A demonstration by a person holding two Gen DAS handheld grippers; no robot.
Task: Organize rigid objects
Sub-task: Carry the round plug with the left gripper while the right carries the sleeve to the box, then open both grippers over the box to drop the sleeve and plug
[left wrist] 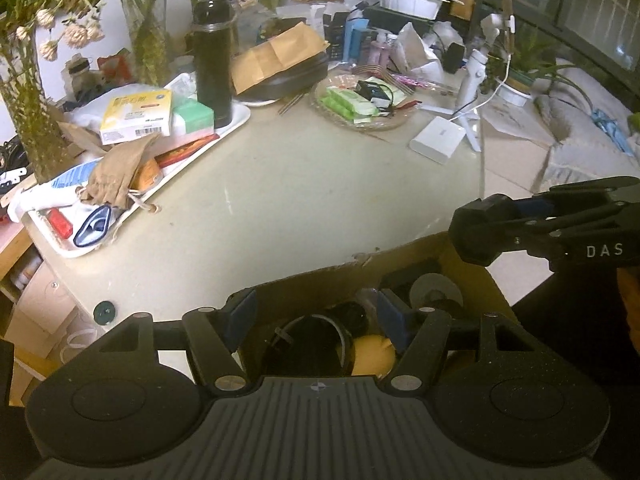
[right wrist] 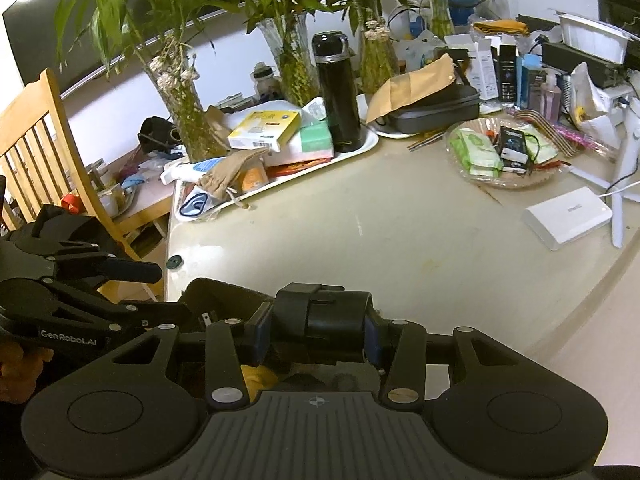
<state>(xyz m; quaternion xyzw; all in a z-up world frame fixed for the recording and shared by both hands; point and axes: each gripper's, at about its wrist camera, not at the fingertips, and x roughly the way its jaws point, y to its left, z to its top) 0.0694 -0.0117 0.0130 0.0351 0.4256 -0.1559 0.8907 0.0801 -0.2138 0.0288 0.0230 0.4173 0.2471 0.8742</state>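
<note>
My left gripper (left wrist: 316, 318) is open and empty, its jaws standing over an open cardboard box (left wrist: 316, 284) at the table's near edge. Inside the box lie a black round item (left wrist: 308, 344), a yellow object (left wrist: 372, 356) and a grey disc (left wrist: 434, 290). My right gripper (right wrist: 316, 334) is shut on a black blocky object (right wrist: 320, 320) and holds it over the same box. The right gripper also shows at the right of the left wrist view (left wrist: 476, 236), with the black object between its jaws. The left gripper shows at the left of the right wrist view (right wrist: 132, 276).
A white tray (left wrist: 236, 120) with boxes, a cloth pouch (left wrist: 116, 172) and a black flask (left wrist: 212, 64) stands at the back left. A glass dish (left wrist: 360, 120) of packets, a white power brick (left wrist: 438, 140), plant vases and clutter line the back. A wooden chair (right wrist: 36, 152) stands left.
</note>
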